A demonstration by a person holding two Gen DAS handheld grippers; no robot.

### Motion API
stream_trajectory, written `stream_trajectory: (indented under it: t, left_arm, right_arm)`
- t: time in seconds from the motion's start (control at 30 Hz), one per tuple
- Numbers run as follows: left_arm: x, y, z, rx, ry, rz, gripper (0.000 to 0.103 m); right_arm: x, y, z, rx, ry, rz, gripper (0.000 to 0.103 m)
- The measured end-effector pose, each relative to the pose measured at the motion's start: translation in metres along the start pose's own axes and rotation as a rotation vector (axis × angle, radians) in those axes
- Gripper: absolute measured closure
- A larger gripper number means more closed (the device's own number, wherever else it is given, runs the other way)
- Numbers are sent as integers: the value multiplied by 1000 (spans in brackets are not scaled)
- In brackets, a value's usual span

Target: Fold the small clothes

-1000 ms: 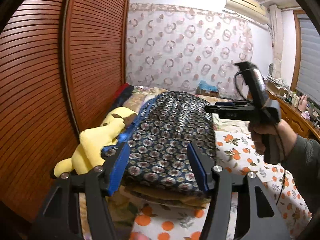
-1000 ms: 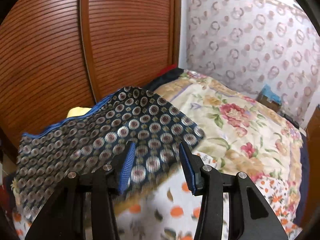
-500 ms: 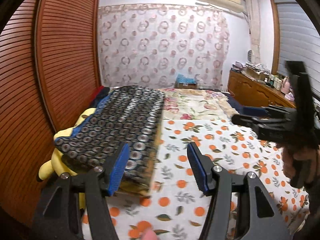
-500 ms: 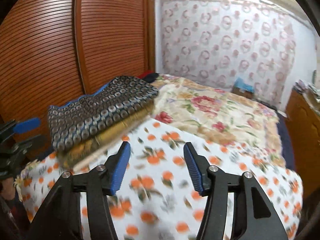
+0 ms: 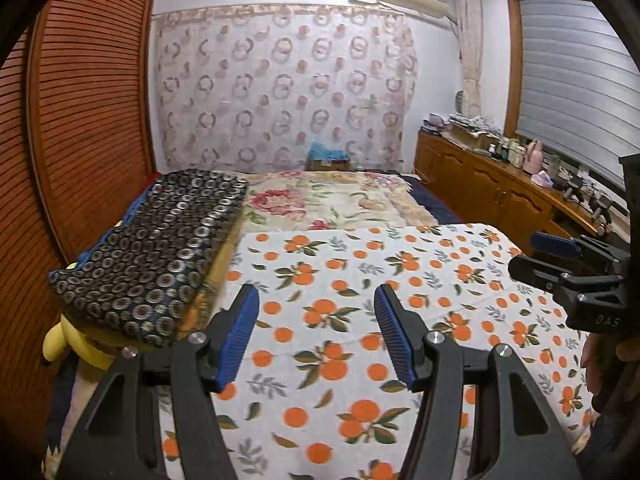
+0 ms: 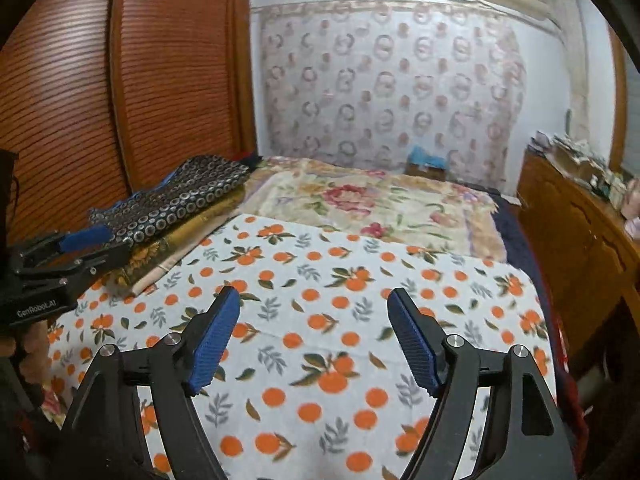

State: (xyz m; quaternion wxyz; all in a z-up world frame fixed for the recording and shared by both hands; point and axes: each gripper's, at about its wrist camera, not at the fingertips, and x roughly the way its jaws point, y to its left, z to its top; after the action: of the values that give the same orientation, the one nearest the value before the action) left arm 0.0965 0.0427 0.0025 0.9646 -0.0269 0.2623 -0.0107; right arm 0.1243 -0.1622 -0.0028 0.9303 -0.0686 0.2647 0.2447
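Folded dark circle-patterned garment (image 5: 160, 248) is lying left of the empty, wide-spread left gripper (image 5: 316, 336) and right gripper (image 6: 314, 338), both hovering over the orange-print bedsheet (image 5: 400, 280).

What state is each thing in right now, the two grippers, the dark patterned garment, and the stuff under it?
left gripper: open, holding nothing.
right gripper: open, holding nothing.
dark circle-patterned garment: folded, lying on top of the pile.
yellowish folded cloth: folded flat beneath the garment.
orange-print sheet: spread flat on the bed.
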Motion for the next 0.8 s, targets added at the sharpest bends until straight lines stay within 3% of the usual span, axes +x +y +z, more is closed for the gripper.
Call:
stream_trajectory:
  t: [0.27,0.8]
  left_arm:
    - [-19,-20,12,6,-25,-14,43]
    - [-69,-34,54,29,-152,-24,43]
  right_arm:
    - [-44,-19,-5,71,-65,-79,25]
    - [-108,-22,15,119,-208,-166,24]
